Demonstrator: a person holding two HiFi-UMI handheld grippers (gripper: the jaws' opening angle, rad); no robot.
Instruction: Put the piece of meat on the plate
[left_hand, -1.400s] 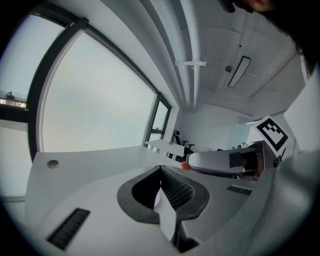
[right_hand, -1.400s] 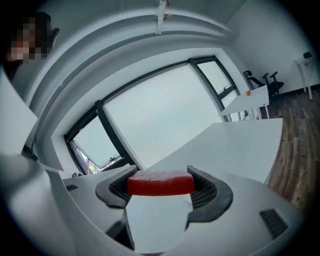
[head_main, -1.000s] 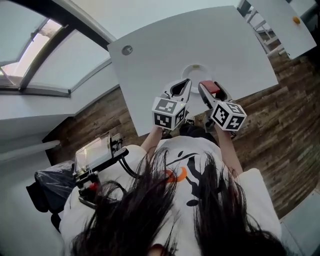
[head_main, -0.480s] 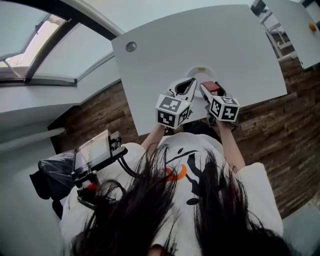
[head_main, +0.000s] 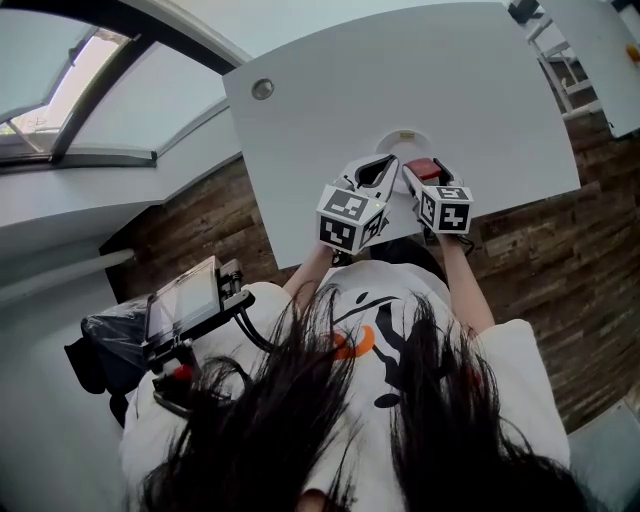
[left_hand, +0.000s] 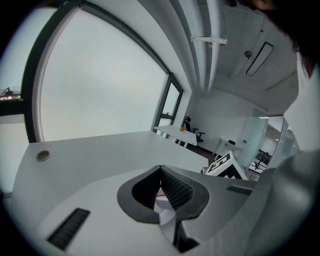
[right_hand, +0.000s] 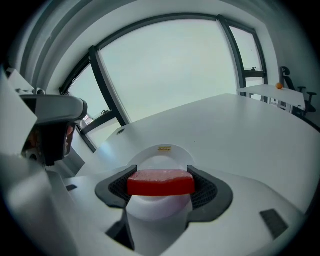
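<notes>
A red slab of meat (right_hand: 160, 181) is clamped between the dark pads of my right gripper (right_hand: 161, 186), and it hangs just above the near rim of the white plate (right_hand: 163, 154). In the head view the meat (head_main: 424, 169) shows at the tip of the right gripper (head_main: 421, 168), beside the plate (head_main: 401, 137), which both grippers partly cover. My left gripper (head_main: 384, 161) sits close on the left. Its jaws meet at the tips (left_hand: 160, 169) with nothing held, and a sliver of the plate (left_hand: 162, 202) shows through the gap behind them.
The white table (head_main: 330, 110) has a round metal grommet (head_main: 263, 89) at its far left corner. Its near edge runs just under the grippers, with wooden floor (head_main: 560, 260) beyond. Another white table (right_hand: 272, 92) carrying a small orange object (right_hand: 278, 86) stands further right.
The two grippers have drawn slightly closer together by the plate's near rim. The right one still holds the meat and the left one stays shut.
</notes>
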